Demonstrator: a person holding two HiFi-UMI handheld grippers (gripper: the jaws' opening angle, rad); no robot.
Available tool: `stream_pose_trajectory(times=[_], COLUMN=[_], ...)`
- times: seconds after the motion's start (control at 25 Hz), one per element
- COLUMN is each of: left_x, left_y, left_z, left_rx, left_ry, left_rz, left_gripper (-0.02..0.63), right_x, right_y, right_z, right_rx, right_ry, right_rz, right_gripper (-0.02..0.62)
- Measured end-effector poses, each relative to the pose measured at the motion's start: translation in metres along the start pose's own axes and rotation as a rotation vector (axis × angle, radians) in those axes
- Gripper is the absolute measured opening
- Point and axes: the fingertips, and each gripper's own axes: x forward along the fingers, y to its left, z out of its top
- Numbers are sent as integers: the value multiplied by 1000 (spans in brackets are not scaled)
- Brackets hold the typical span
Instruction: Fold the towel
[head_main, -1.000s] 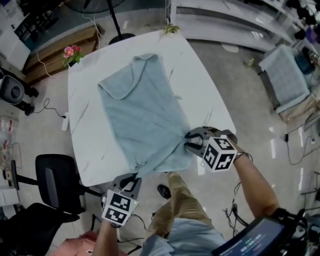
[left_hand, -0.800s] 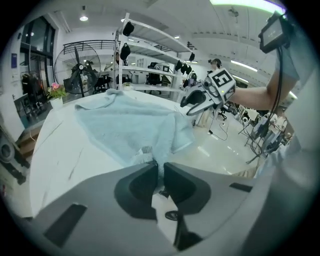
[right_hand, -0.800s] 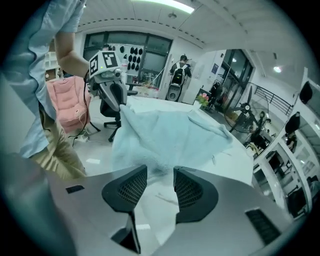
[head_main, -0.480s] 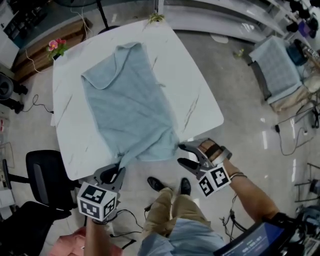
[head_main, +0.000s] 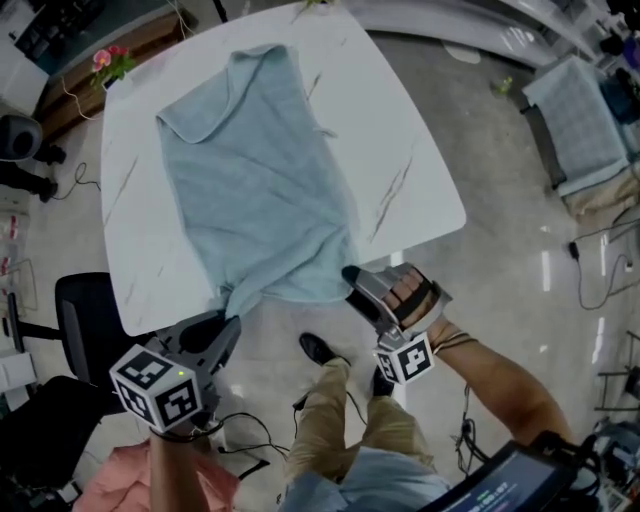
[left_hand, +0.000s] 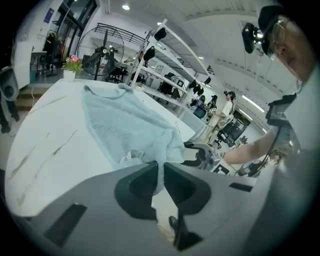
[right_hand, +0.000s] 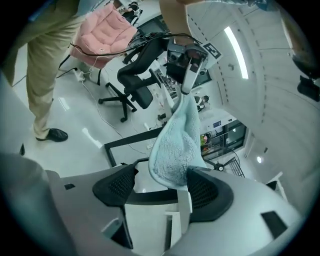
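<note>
From the head view we see the towel (head_main: 260, 190) spread on the table (head_main: 420, 190), its near end bunched over the table's edge. Our left gripper (head_main: 225, 325) pinches the near left corner, and our right gripper (head_main: 362, 290) sits at the near right corner. The left gripper view shows its jaws clamped on the cloth. In the right gripper view the jaws have just been opening and stand wide, with the corner hanging loose between them.

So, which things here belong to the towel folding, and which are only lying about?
Belong to the job: towel; table; left gripper, shut on a towel corner; right gripper, jaws just been opening, towel edge loose between them.

Lying about: black chair; flowers; pink cushion.
</note>
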Motion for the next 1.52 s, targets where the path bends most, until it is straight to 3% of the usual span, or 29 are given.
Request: stream_pose_trajectory(times=[0.24, 0.28, 0.32, 0.48, 0.72, 0.88, 1.04, 1.2, 1.52], left_x=[-4, -5, -6, -9, -15, -14, -21, -32, -28], left_y=[-4, -5, -6, -8, -10, -21, -34, -55, -89], left_z=[1, -1, -3, -14, -36, -51, -66, -67, -87], left_rx=[-3, 3, 8, 33, 33, 27, 60, 52, 73], left_ry=[-21, -21, -23, -17, -10, -28, -13, -69, -121], left_rz=[25, 31, 35, 72, 118, 136, 189, 218, 181], left_gripper=[38, 38, 38, 40, 43, 48, 55, 74, 143], right_x=[-25, -31, -37, -59, -84, -105, -123, -147, -178], right_y=[-25, -28, -31, -50, -72, -74, -83, -102, -134], right_z=[18, 23, 27, 26, 22, 29, 39, 47, 70], right_rx=[84, 97, 114, 190, 224, 243, 333, 379, 374], right_ry=[-103, -126, -148, -184, -198, -217, -243, -252, -270], right_rz=[-62, -60, -54, -41, -29, 32, 61, 47, 49], right_gripper=[163, 115, 28, 29, 26, 26, 26, 26, 25])
